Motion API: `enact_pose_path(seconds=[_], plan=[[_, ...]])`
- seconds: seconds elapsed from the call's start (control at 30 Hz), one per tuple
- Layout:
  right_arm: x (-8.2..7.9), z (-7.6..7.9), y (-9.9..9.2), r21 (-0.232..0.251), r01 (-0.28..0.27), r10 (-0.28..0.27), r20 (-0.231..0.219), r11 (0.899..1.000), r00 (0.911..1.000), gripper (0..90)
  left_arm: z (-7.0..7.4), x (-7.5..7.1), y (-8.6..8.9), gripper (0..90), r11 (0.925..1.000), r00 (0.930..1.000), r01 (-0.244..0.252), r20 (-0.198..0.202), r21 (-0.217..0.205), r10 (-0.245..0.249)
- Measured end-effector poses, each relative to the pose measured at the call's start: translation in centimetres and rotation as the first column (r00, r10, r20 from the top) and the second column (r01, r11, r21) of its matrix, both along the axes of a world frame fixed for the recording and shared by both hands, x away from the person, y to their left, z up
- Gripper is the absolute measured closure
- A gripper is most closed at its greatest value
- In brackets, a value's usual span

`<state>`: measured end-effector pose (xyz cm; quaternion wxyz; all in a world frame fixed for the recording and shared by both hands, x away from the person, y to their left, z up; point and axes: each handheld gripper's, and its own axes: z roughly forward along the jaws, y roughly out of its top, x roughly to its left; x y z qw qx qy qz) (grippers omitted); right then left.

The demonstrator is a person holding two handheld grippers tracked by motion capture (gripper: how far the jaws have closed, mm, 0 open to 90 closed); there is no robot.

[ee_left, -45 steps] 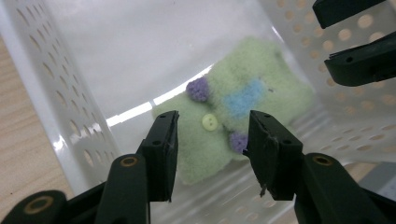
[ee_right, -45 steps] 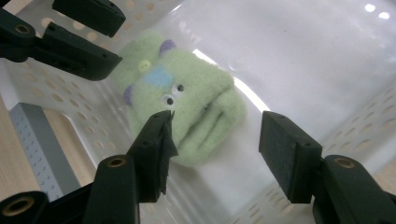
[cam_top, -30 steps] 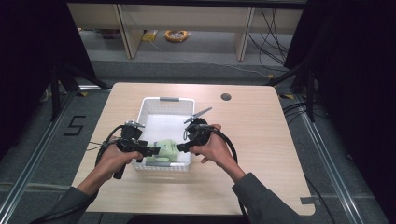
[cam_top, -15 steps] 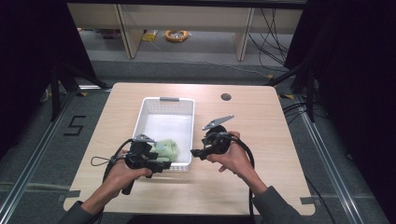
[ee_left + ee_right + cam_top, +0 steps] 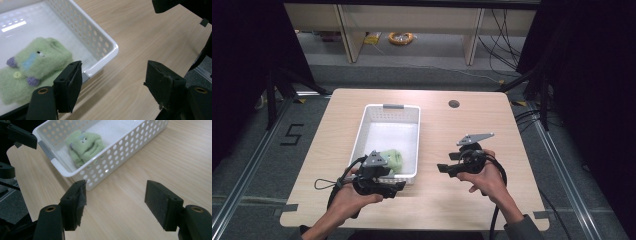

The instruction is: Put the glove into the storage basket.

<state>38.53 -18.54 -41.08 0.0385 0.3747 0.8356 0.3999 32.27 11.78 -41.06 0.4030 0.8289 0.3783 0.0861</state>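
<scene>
Pale wooden table (image 5: 437, 200) under everything. White perforated plastic basket (image 5: 384, 120) left of centre on it. Fluffy green knitted toy-faced sock (image 5: 393, 161) lying in basket's near end. Left gripper (image 5: 398, 186) just outside basket's near right corner, jaws apart, just been opening, nothing between. Right gripper (image 5: 443, 168) right of basket, well apart, jaws spread, empty.

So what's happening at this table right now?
A person holds a black two-jaw gripper in each hand. A fuzzy green knitted sock with a face lies in the white perforated plastic basket. The left gripper is at the basket's near corner, the right gripper over bare wood; both jaws open, holding nothing.
</scene>
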Motion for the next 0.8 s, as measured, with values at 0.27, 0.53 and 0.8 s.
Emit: enact_pose_path(seconds=[0.27, 0.53, 0.8], plan=[[-1.4, -0.9, -2.5, 0.021, 0.033, -0.033, -0.001, 0.999, 0.9995, 34.7, 0.4, -1.7, -0.7, 28.3, 0.9991, 0.9994, 0.034, 0.011, -0.024, -0.034], [-3.3, -1.8, -4.3, 0.079, 0.068, -0.066, -0.024, 0.995, 0.9975, 33.1, -0.7, -3.1, -1.4, 27.1, 0.9972, 0.9989, 0.045, 0.014, -0.059, -0.044], [-5.0, -2.5, -4.9, 0.121, 0.053, -0.054, 0.008, 0.991, 0.9985, 24.9, -2.4, -3.8, -1.7, 16.0, 0.9945, 0.9972, 0.071, 0.031, -0.078, -0.068]])
